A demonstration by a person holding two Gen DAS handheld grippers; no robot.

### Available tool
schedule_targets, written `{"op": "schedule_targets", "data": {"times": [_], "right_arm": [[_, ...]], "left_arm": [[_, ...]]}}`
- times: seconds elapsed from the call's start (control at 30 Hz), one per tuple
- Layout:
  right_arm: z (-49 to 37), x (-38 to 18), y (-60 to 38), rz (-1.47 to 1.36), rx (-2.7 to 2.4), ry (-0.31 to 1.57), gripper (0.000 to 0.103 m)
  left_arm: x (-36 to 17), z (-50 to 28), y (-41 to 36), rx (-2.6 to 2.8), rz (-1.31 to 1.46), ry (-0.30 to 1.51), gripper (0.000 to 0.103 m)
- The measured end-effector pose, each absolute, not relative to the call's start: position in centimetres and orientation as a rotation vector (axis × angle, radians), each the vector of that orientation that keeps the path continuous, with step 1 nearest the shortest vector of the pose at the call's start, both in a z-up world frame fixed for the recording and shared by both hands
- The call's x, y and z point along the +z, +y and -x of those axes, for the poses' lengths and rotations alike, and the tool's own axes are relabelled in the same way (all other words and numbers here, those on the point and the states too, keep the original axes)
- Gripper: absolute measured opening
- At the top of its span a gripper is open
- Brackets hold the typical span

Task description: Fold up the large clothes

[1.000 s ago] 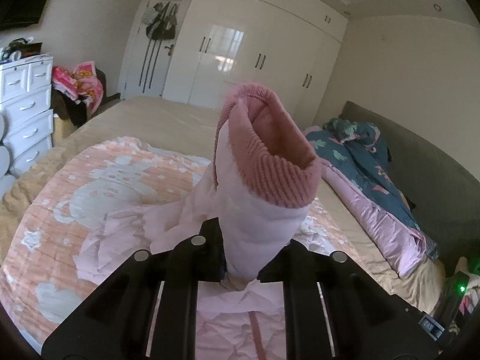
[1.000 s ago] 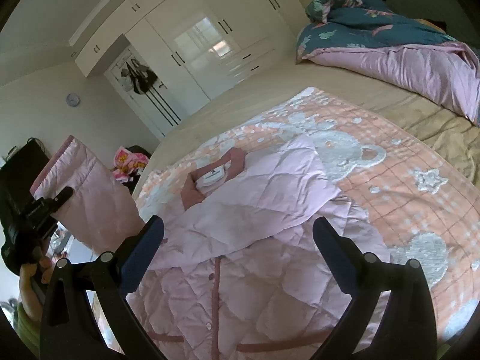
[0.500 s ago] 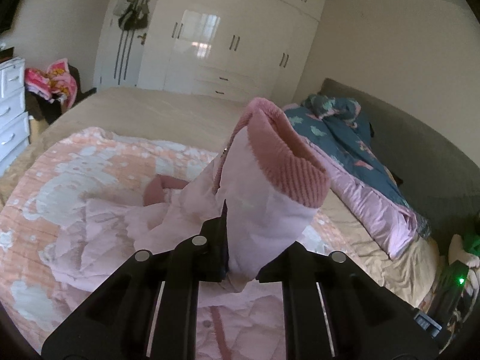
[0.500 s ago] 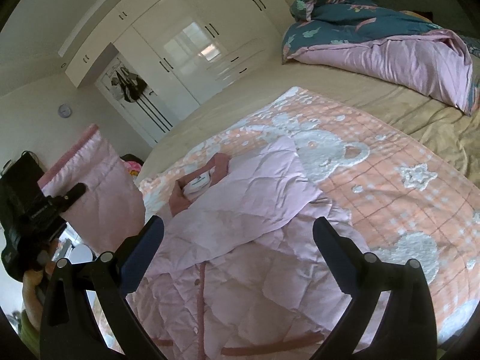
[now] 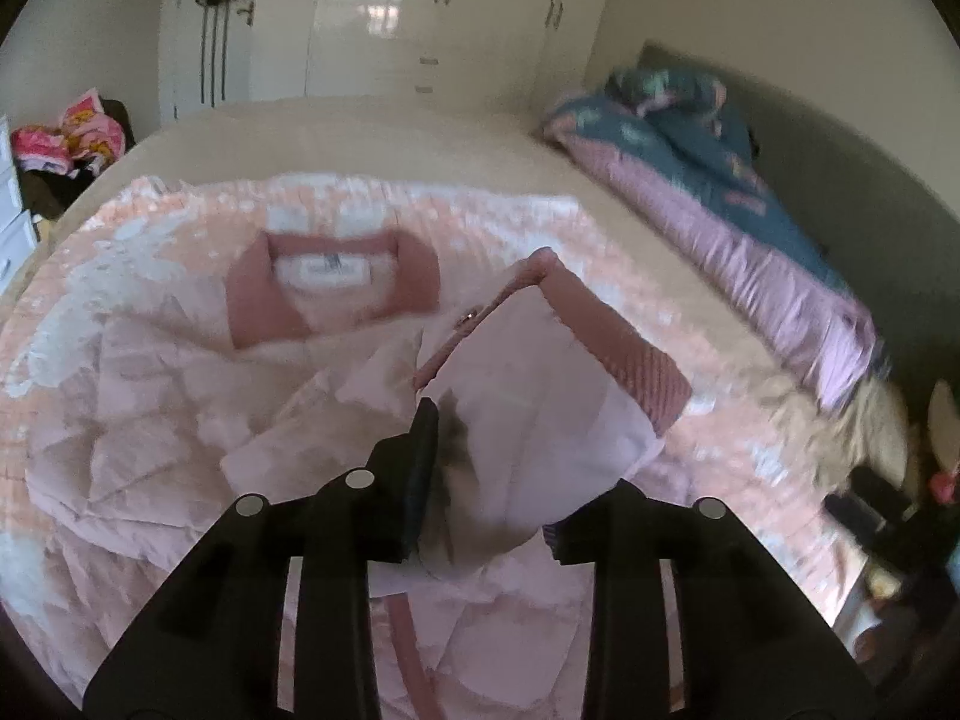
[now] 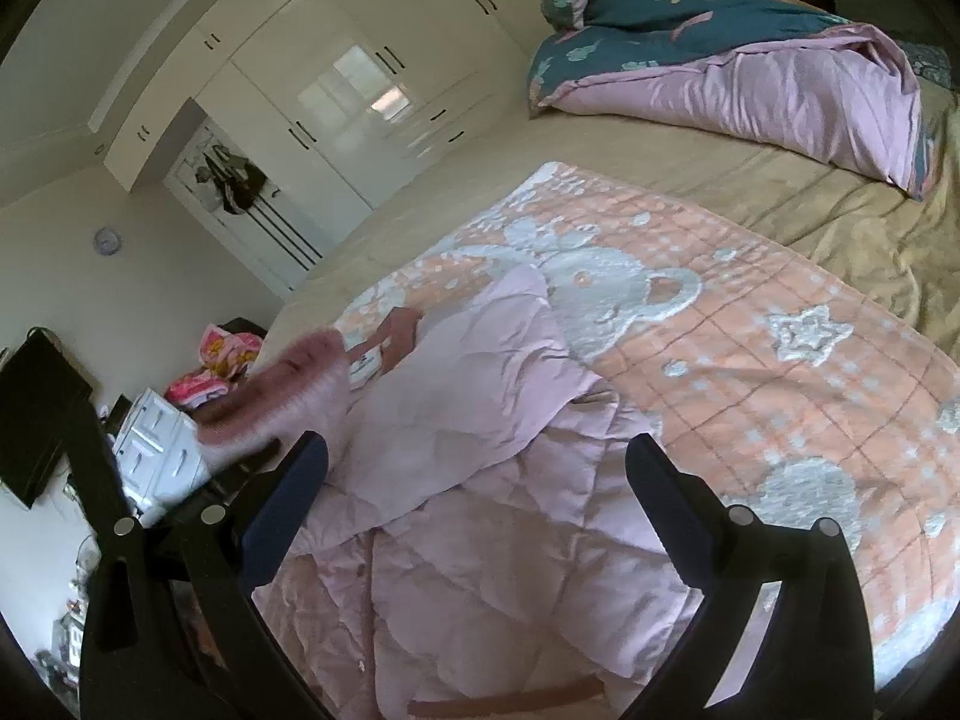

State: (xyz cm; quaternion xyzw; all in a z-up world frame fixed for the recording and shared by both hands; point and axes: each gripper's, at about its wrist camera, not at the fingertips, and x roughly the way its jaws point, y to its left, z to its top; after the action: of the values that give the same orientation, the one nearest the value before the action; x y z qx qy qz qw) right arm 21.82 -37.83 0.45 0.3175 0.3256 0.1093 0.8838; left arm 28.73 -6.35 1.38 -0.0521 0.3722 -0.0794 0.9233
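Note:
A pale pink quilted jacket [image 5: 150, 420] lies flat on a peach bear-print blanket [image 6: 780, 372]; its darker pink collar [image 5: 336, 294] is at the far end. My left gripper [image 5: 498, 474] is shut on the jacket's sleeve [image 5: 540, 408], just behind its ribbed pink cuff [image 5: 612, 342], and holds it above the jacket body. In the right wrist view the lifted sleeve [image 6: 282, 396] shows blurred at the left, with the jacket [image 6: 480, 480] beneath. My right gripper [image 6: 474, 480] is open and empty, hovering over the jacket's middle.
A teal and lilac duvet [image 6: 750, 60] is bunched at the bed's far right. White wardrobes [image 5: 372, 18] line the back wall. A white drawer unit [image 6: 156, 438] and a pile of pink clothes [image 5: 66, 138] stand left of the bed [image 6: 810, 222].
My left gripper has swung the sleeve rightward and down over the jacket body, tilting toward the bed. The right gripper has stayed open over the jacket.

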Motion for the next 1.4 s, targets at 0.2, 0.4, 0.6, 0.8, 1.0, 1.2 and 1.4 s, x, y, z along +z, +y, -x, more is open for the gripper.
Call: {"op": "schedule_targets", "data": {"times": [0.2, 0.4, 0.6, 0.8, 1.0, 1.2, 1.4], "right_arm": [[-22.0, -0.3, -38.4, -0.691, 0.234, 0.688, 0.099], [-22.4, -0.8, -38.2, -0.695, 0.233, 0.707, 0.099], [-22.7, -1.0, -37.6, -0.686, 0.239, 0.723, 0.099], [-22.8, -0.9, -36.1, -0.657, 0.252, 0.745, 0.099], [-23.2, -1.2, -33.4, -0.615, 0.284, 0.789, 0.099], [-23.6, -1.6, -30.4, -0.57, 0.319, 0.827, 0.099], [-23.8, -2.1, -27.2, -0.519, 0.348, 0.862, 0.099]], "left_arm": [[-2.6, -29.1, -7.4, -0.16, 0.056, 0.882, 0.045], [-4.4, -28.4, -8.5, -0.194, -0.024, 0.968, 0.091], [-4.5, -26.9, -8.1, -0.269, 0.0, 1.028, 0.094], [-3.2, -25.9, -4.8, -0.228, 0.06, 1.001, 0.094], [-0.9, -25.3, 0.1, -0.141, 0.121, 0.936, 0.094], [0.6, -24.9, 4.9, -0.062, 0.182, 0.892, 0.094], [1.3, -24.0, 9.1, -0.006, 0.257, 0.86, 0.094]]}}
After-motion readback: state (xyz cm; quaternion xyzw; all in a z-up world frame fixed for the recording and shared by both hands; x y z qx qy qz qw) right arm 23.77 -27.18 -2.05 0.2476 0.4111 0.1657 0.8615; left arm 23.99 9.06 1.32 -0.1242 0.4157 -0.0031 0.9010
